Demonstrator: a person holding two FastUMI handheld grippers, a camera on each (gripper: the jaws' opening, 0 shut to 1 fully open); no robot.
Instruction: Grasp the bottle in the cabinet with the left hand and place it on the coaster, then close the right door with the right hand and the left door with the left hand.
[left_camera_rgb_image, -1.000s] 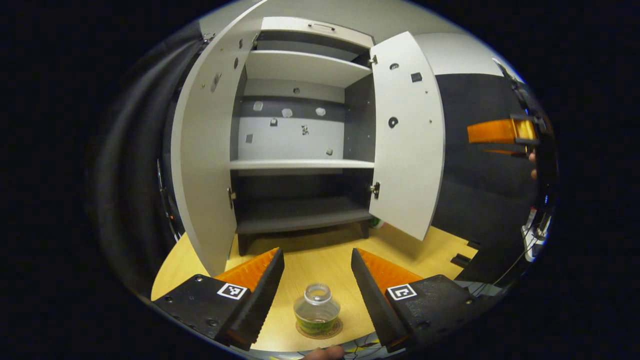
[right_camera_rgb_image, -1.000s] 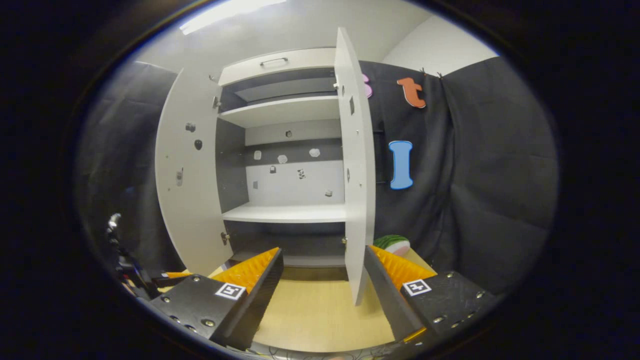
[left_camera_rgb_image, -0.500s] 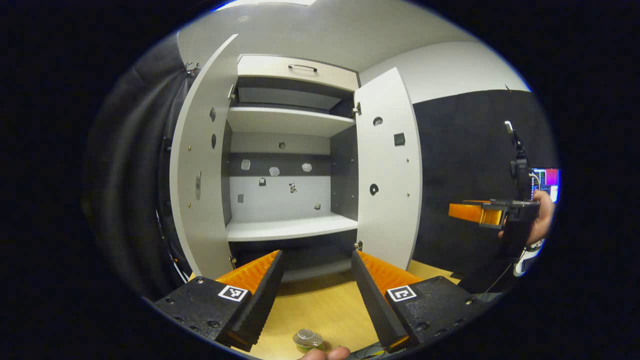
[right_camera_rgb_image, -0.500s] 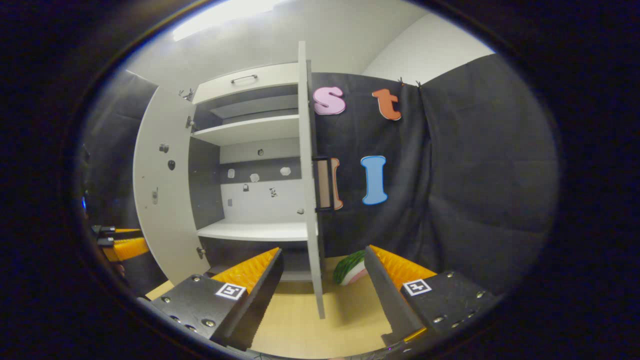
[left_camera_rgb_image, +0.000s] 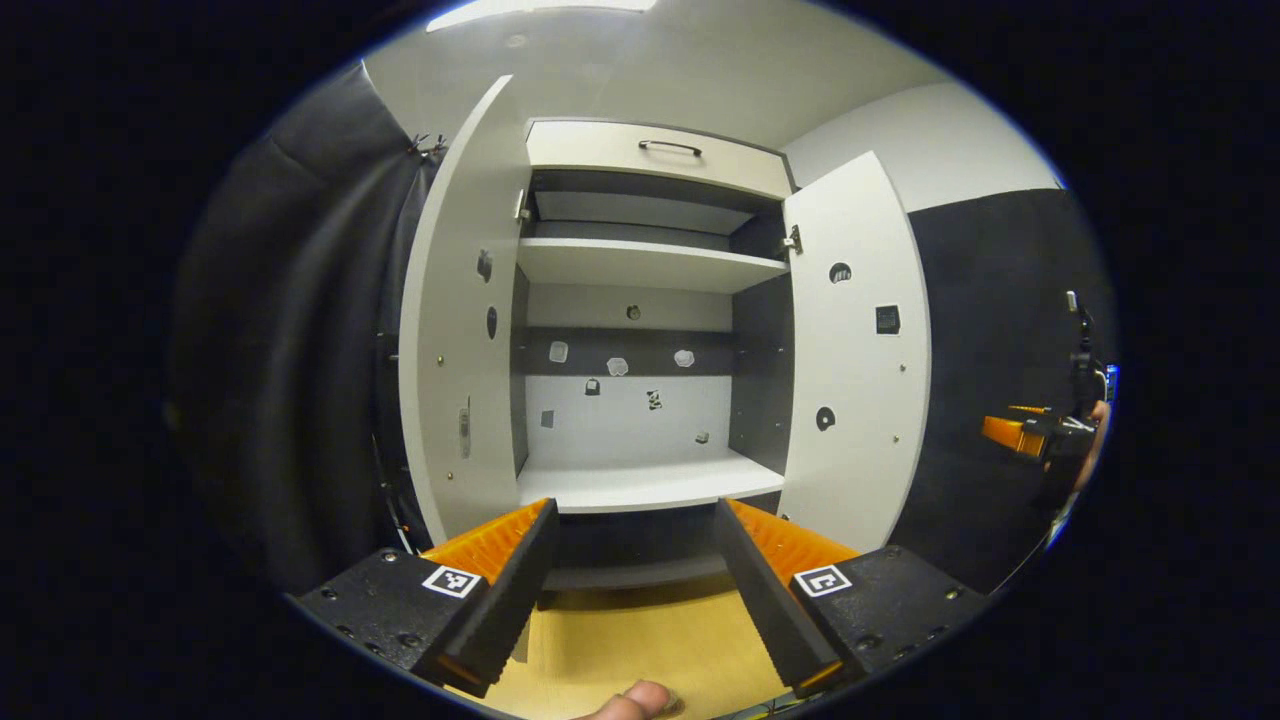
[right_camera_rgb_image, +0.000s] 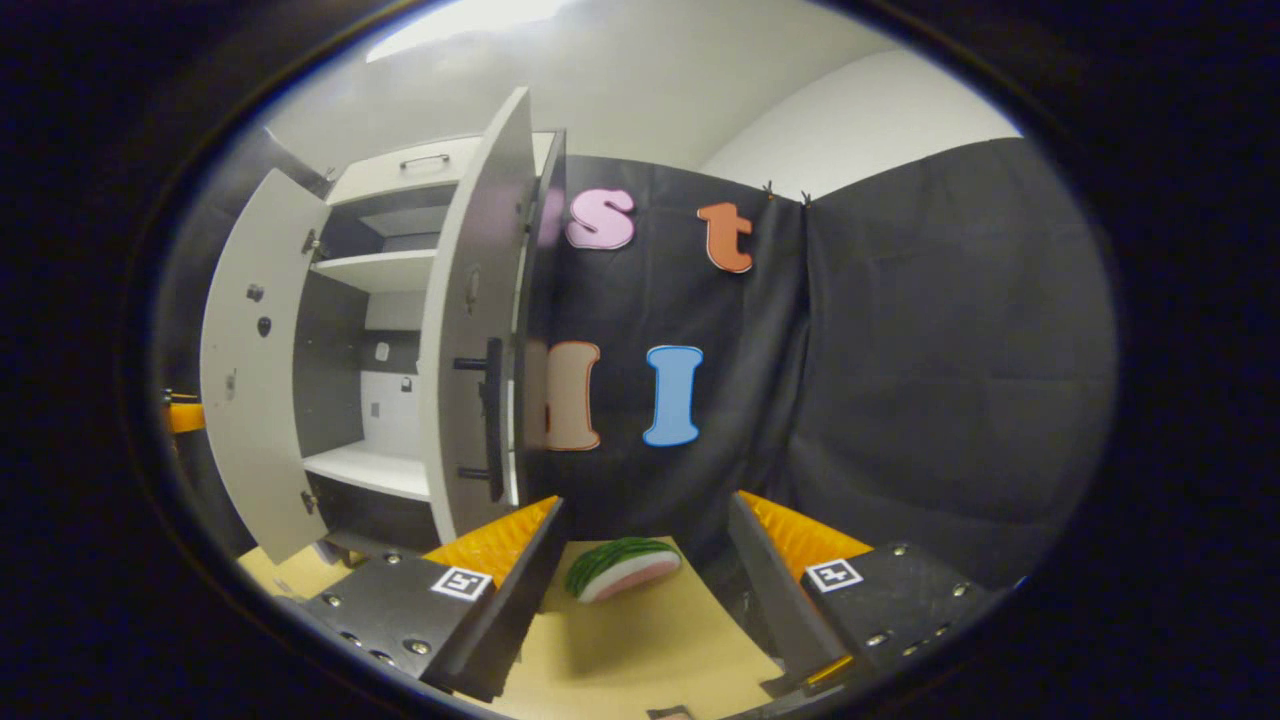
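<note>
1. Your left claw (left_camera_rgb_image: 630, 590) stood wide open with nothing between its fingers, drawn back from the cabinet (left_camera_rgb_image: 650, 330) and aimed squarely into it, which suits a hand that waits its turn.

2. The cabinet shelves (left_camera_rgb_image: 650, 480) lay bare in the left gripper view, so I judge the bottle was already out. I could not see the bottle or the coaster in either view, so I cannot tell you where they sat; a fingertip (left_camera_rgb_image: 625, 700) showed at the bottom edge, over the bench (left_camera_rgb_image: 640, 640).

3. Your right claw (right_camera_rgb_image: 640, 590) was also wide open and held nothing. It sat out to the right of the cabinet, so that its camera looked along the outer face of the right door (right_camera_rgb_image: 470, 330) and caught the dark handle (right_camera_rgb_image: 490, 420) there. That position makes sense for pushing the door from its outside.

4. In the left gripper view your right claw (left_camera_rgb_image: 1015, 435) showed far off at the right, well apart from the right door (left_camera_rgb_image: 855, 360), with your hand (left_camera_rgb_image: 1090, 445) behind it. No contact with the door looked made yet.

5. Both doors stood open; the left door (left_camera_rgb_image: 460, 330) swung well out. I judge the step in hand was closing the right door, with the left door to follow.

6. A watermelon slice (right_camera_rgb_image: 620, 568) lay on the bench just ahead of your right claw, near the door's foot; mind it as you sweep in.
</note>
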